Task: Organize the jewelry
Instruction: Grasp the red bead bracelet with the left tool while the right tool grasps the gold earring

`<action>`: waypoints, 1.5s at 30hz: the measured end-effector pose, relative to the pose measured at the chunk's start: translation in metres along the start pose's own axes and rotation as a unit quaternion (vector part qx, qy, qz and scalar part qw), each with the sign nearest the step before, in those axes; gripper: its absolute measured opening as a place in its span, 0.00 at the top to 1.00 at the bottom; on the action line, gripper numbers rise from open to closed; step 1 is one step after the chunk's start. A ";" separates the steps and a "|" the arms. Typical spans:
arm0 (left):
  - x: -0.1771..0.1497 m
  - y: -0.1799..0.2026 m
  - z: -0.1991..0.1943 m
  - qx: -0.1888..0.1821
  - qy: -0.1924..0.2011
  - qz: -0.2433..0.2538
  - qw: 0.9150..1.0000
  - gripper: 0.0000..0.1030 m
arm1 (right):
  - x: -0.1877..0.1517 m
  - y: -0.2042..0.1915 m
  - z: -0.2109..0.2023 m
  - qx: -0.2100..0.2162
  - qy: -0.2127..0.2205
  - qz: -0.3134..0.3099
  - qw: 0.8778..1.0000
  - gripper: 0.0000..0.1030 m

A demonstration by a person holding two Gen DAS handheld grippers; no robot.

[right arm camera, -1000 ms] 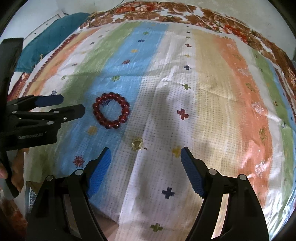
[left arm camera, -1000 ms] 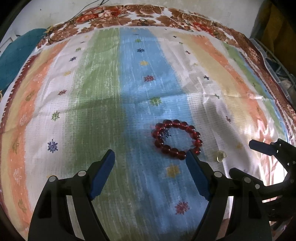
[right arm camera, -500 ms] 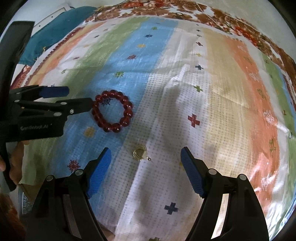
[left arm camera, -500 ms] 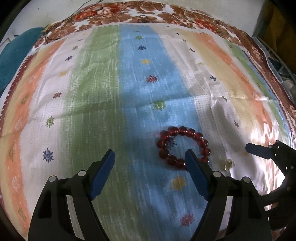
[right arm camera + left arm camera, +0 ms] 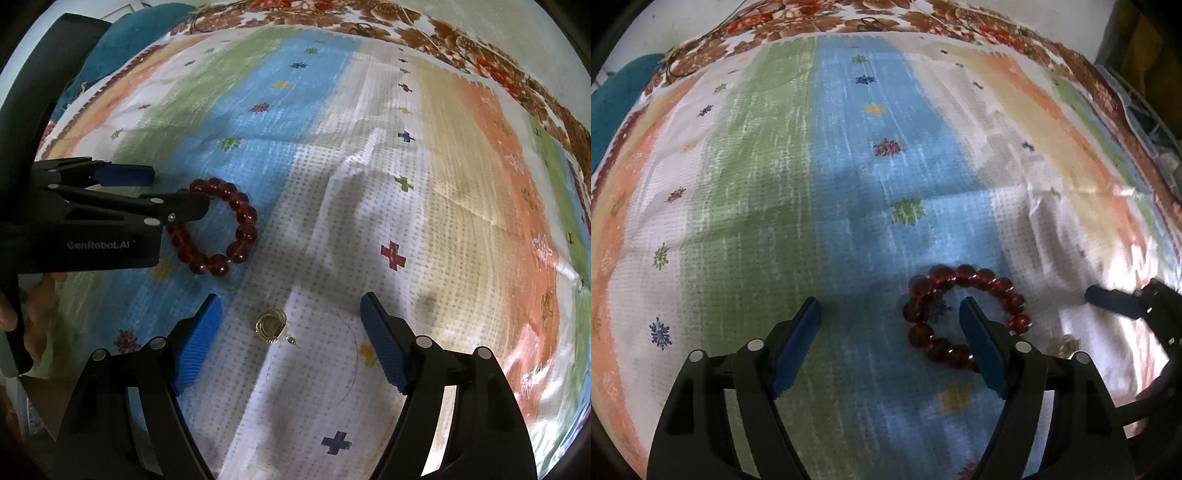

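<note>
Surface: a striped cloth (image 5: 849,166) — green, blue, white, tan and orange bands with small flower and cross motifs
Border: brown floral edging (image 5: 443,33) at 12 o'clock
Beyond: teal fabric (image 5: 609,107) at 10 o'clock, pale wall (image 5: 683,18) behind
Light: bright glare at 3 o'clock — soft shadows mid-cloth

I work in a home, it seems: a striped, flower-bordered bedsheet (image 5: 849,184) spreads under me, a teal cloth (image 5: 122,40) lies beside a pale wall (image 5: 74,22).
</note>
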State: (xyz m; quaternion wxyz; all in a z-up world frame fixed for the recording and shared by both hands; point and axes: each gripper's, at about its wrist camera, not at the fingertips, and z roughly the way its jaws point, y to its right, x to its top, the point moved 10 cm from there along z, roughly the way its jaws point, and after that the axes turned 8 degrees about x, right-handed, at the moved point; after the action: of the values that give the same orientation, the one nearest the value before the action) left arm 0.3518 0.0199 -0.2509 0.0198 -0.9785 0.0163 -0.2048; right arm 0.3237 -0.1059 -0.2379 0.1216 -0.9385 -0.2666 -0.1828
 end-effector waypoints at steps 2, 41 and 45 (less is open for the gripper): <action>-0.002 -0.001 0.001 0.010 0.005 0.011 1.000 0.35 | -0.002 0.002 0.000 -0.010 -0.005 -0.003 1.000 0.45; -0.017 -0.010 -0.068 -0.002 0.045 -0.004 0.999 0.88 | -0.016 -0.010 -0.042 0.031 0.002 0.025 0.999 0.85; -0.022 -0.011 -0.082 -0.005 0.052 -0.010 0.999 0.88 | -0.016 -0.014 -0.055 0.032 0.013 0.029 0.999 0.85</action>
State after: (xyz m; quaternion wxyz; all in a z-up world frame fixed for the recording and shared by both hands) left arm 0.2986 0.0292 -0.1842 0.0122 -0.9666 0.0088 -0.2557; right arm 0.2885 -0.1198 -0.1927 0.1603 -0.9389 -0.2439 -0.1825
